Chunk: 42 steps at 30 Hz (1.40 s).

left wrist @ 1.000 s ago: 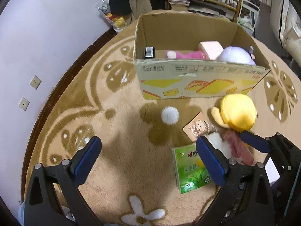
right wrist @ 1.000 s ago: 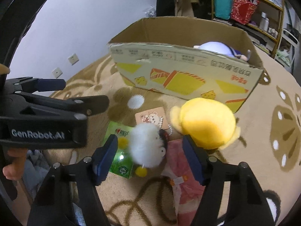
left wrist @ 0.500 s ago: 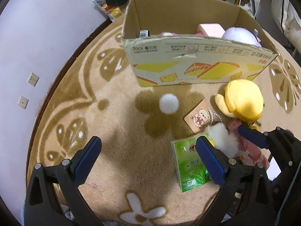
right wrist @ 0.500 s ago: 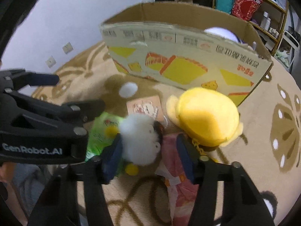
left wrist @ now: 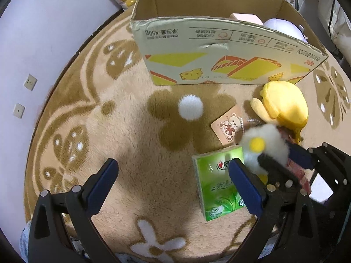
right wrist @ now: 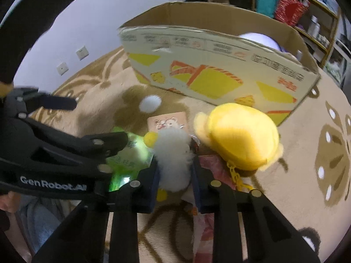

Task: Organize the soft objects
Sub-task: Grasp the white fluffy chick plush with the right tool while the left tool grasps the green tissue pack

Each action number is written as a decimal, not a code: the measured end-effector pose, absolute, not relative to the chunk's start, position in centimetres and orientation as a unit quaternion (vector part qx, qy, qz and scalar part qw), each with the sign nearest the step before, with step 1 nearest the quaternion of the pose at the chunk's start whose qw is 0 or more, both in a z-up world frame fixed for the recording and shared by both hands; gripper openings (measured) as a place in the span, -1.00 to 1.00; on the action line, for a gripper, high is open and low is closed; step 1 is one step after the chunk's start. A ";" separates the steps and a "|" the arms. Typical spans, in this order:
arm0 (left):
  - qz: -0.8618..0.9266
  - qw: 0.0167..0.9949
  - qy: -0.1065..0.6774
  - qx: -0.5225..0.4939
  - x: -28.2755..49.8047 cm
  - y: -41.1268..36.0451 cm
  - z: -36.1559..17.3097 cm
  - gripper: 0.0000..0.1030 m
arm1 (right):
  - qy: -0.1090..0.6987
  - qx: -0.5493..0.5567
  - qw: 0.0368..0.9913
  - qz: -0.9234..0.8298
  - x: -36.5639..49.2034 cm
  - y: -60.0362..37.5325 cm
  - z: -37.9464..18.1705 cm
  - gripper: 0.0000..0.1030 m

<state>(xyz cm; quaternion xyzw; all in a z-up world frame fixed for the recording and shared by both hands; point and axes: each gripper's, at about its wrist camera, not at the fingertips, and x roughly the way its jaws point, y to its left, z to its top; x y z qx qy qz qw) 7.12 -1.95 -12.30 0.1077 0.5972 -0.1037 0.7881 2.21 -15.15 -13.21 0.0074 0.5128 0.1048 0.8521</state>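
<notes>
A white fluffy toy [right wrist: 173, 153] with yellow pom-poms lies on the rug between the blue pads of my right gripper [right wrist: 175, 182]. The jaws are closing and the pads press into its fur from both sides. In the left wrist view the same toy [left wrist: 267, 146] sits just right of a green tissue pack [left wrist: 217, 186]. My left gripper [left wrist: 172, 166] hangs open over bare rug with nothing between its fingers. A yellow plush [right wrist: 241, 135] lies right of the white toy, in front of the cardboard box [right wrist: 208, 65].
The box holds a pale purple plush [left wrist: 280, 27] and a pink item. On the rug lie a white pom-pom [left wrist: 190, 107], a bear card [left wrist: 228, 128] and a pink cloth item [right wrist: 210, 164] under the right gripper. A wall runs along the left; shelves stand behind.
The right gripper's jaws have come together from wide apart onto the white fluffy toy. The left gripper has sunk a little toward the rug and stayed open.
</notes>
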 end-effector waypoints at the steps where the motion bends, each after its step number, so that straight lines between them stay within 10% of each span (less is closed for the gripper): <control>1: -0.108 0.787 0.599 0.102 7.2 -1.9 -12.4 0.93 | 0.513 0.011 0.852 0.102 2.3 -15.4 -13.2 -0.46; 42: -0.138 0.739 0.613 0.241 4.8 -8.2 -16.2 0.75 | 0.501 0.168 0.844 0.091 2.3 -20.6 -12.4 -0.68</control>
